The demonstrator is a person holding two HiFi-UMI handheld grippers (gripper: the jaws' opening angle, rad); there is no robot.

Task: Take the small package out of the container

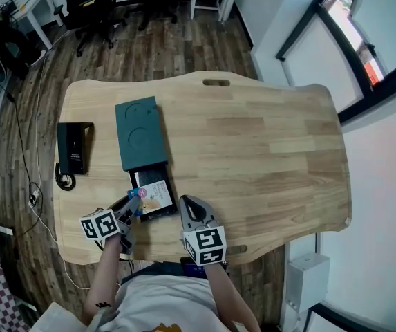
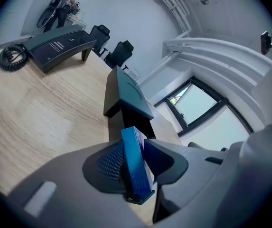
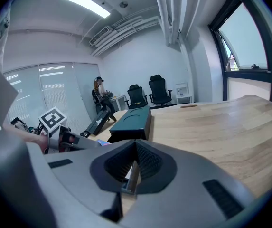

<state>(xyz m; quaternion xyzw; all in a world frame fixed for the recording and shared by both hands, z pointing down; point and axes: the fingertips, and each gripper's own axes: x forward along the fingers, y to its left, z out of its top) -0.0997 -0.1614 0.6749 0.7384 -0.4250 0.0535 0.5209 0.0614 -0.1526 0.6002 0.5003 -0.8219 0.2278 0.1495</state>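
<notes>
Head view: left gripper [image 1: 131, 203] has the small blue cardboard package [image 1: 136, 195] at the near-left corner of the dark teal rectangular container [image 1: 141, 133]. Its open tray holds flat printed items.

Left gripper view: both jaws clamp the package.

Right gripper view: right gripper [image 3: 135, 167] closed, empty.

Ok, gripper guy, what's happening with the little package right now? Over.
Left gripper shut on small package, at the open container. Right gripper shut, empty. Nothing in the way.
</notes>
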